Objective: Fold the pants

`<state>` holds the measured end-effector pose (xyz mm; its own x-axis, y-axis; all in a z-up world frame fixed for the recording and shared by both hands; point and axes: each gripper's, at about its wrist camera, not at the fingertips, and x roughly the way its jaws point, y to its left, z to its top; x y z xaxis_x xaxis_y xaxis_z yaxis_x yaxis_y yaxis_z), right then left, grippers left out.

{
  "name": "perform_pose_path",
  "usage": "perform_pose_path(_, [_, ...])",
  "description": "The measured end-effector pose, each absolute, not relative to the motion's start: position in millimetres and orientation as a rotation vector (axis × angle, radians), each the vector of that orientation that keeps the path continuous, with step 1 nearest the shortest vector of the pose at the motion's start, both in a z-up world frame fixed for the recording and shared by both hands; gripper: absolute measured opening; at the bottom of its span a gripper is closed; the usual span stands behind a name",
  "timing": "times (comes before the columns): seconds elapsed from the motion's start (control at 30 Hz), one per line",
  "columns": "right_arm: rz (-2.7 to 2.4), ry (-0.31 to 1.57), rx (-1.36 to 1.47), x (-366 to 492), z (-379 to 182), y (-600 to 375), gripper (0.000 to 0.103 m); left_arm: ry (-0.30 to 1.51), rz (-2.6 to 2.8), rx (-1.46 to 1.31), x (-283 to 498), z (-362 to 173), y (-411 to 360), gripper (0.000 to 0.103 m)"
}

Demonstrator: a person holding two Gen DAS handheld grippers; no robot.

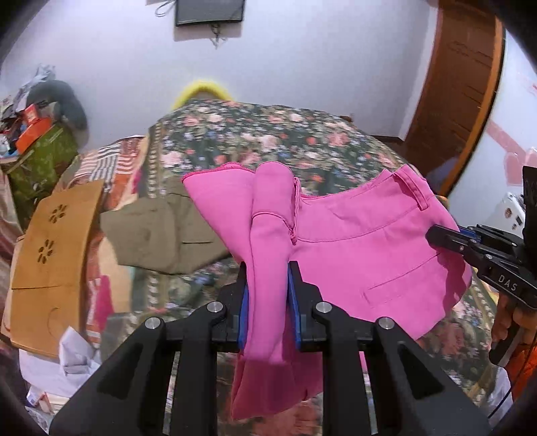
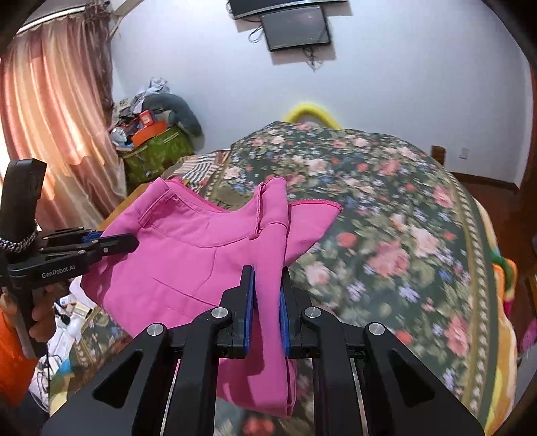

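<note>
Floral bedding covers the bed [image 2: 386,214], which stands before a pale wall carrying a dark screen [image 2: 295,28], with pink curtains [image 2: 57,110] at one side. Above this bed the pink pants [image 1: 352,248] hang lifted, gripped at two places. In the left wrist view, the left tongs [image 1: 268,302] are clamped narrowly on a bunched fold of the fabric that runs between their blue pads, while the right tongs [image 1: 446,239] bite the waistband side at the right edge. A folded olive garment [image 1: 161,234] and a tan cardboard piece [image 1: 53,255] lie on the bed to the left, beyond the pants.
</note>
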<state>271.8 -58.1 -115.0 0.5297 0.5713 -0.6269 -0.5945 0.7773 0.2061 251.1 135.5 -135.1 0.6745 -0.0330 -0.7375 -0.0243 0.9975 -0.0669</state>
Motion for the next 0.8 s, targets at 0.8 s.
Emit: perform_pose_path(0.8, [0.752,0.757,-0.166,388,-165,114,0.011,0.849,0.222,-0.168,384,-228,293,0.020])
